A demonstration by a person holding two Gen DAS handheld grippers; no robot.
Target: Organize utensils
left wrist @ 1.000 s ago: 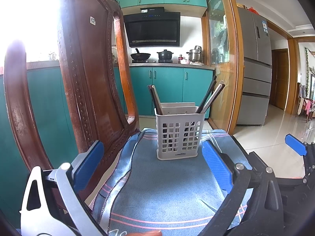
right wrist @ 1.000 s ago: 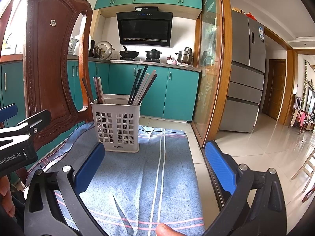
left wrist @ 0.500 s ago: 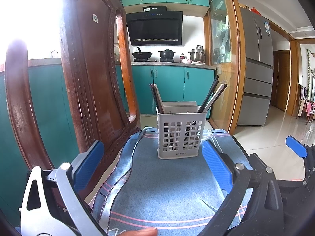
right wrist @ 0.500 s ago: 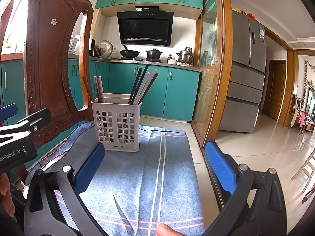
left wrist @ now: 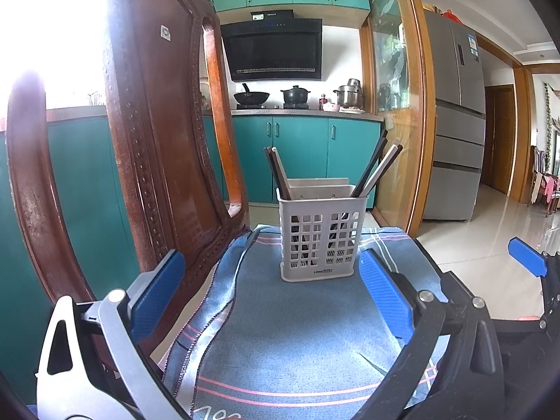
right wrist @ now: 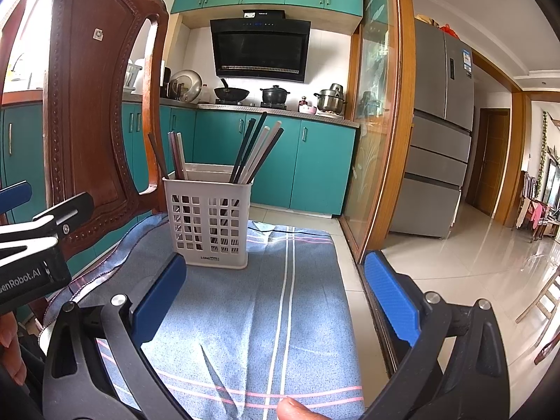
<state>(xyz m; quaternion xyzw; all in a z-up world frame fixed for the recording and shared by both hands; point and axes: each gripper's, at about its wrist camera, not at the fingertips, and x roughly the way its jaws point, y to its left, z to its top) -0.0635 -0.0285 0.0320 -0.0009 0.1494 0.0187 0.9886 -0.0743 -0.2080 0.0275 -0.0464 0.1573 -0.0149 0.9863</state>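
left gripper (left wrist: 269,294): wide, empty
right gripper (right wrist: 276,290): wide, empty
tip risk: you knock the leaning chopsticks (right wrist: 257,154), light white utensil basket (right wrist: 208,222) topples on the loose blue cloth (right wrist: 280,315)

Carved wooden chair (left wrist: 164,147) left of gripper; teal cabinets (right wrist: 280,161), black range hood (right wrist: 260,50), steel refrigerator (right wrist: 439,133) ahead.
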